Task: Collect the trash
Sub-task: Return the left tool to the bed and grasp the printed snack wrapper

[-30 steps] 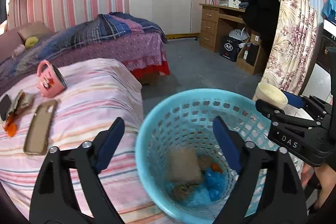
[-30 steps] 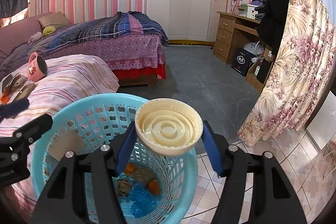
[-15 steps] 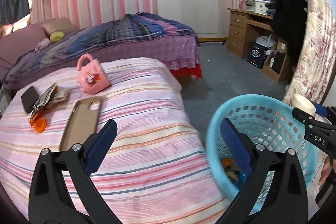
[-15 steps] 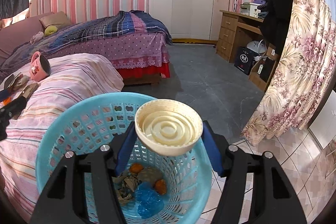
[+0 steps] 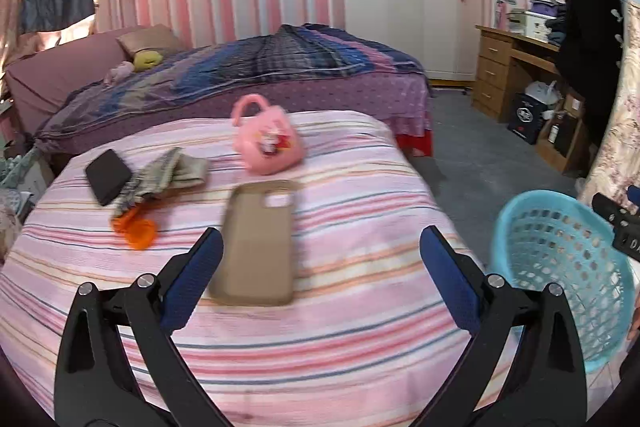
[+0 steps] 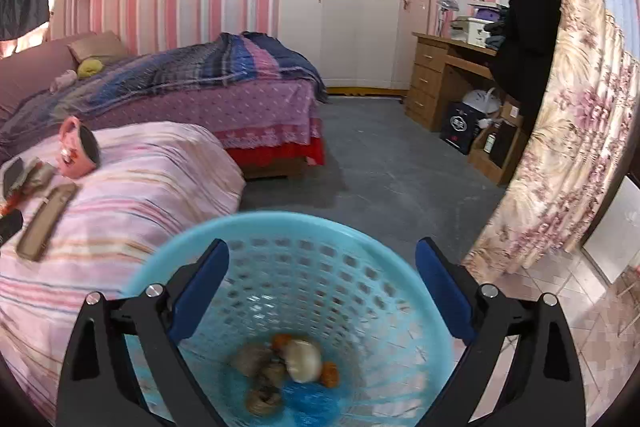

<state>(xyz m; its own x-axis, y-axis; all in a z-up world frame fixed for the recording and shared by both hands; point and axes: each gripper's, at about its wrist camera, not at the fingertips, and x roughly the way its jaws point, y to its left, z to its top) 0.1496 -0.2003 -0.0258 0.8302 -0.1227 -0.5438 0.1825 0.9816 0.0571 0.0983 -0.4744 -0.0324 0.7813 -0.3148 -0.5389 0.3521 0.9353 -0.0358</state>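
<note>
A light blue mesh basket (image 6: 352, 259) stands on the floor beside the striped bed; it also shows in the left wrist view (image 5: 560, 259). My right gripper (image 6: 320, 291) is open and empty above it. A cream lid (image 6: 304, 359) lies inside among crumpled scraps and orange bits. My left gripper (image 5: 320, 279) is open and empty over the striped bedspread (image 5: 352, 339). Ahead of it lie a tan phone case (image 5: 256, 239), an orange scrap (image 5: 138, 231) and a crumpled grey wrapper (image 5: 168, 173).
A pink toy cup (image 5: 266, 141) and a black phone (image 5: 107, 175) also lie on the bedspread. A second bed with a plaid blanket (image 5: 280, 67) stands behind. A wooden desk (image 6: 452, 79) and a floral curtain (image 6: 560, 147) are at the right.
My right gripper opened and the cream lid dropped into the basket. My left gripper swung left from the basket to over the bed.
</note>
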